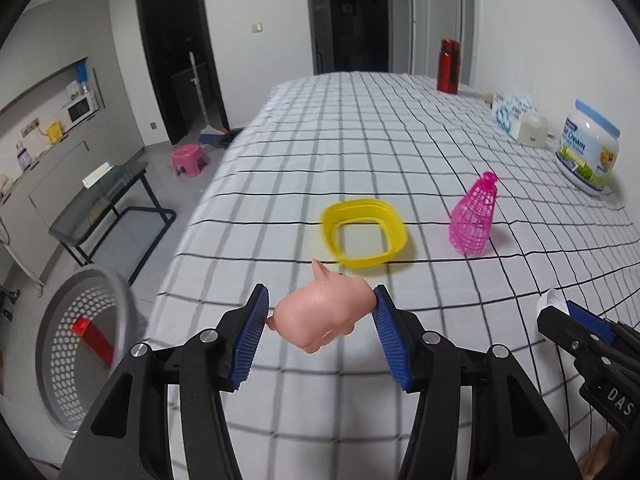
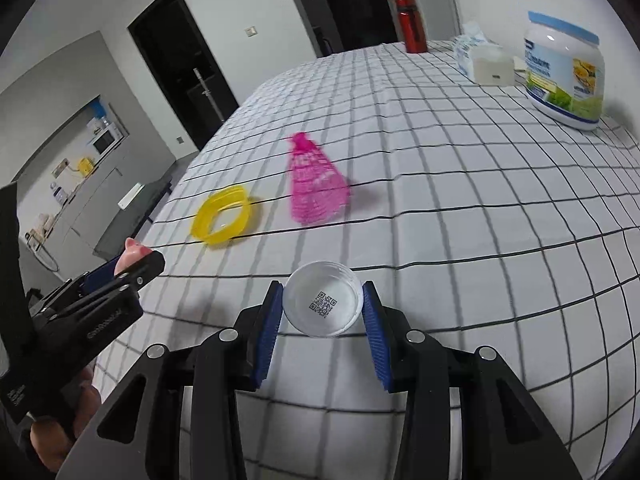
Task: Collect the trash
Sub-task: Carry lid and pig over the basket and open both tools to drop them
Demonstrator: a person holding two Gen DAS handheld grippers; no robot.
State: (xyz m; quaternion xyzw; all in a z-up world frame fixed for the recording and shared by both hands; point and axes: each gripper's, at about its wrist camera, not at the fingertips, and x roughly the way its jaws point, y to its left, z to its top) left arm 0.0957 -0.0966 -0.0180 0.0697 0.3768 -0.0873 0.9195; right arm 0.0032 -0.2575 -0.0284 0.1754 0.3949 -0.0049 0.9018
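Observation:
My left gripper is shut on a pink toy pig and holds it above the checked tablecloth near the table's left edge; the pig's snout also shows in the right wrist view. My right gripper is shut on a white round lid with a QR code, just above the cloth. A yellow plastic ring and a pink mesh cone lie on the cloth ahead. A grey perforated bin holding a red item stands on the floor, left of the table.
A large white jar with a blue lid, a tissue pack, a white box and a red bottle stand along the far right. A glass side table and a pink stool stand on the floor at left.

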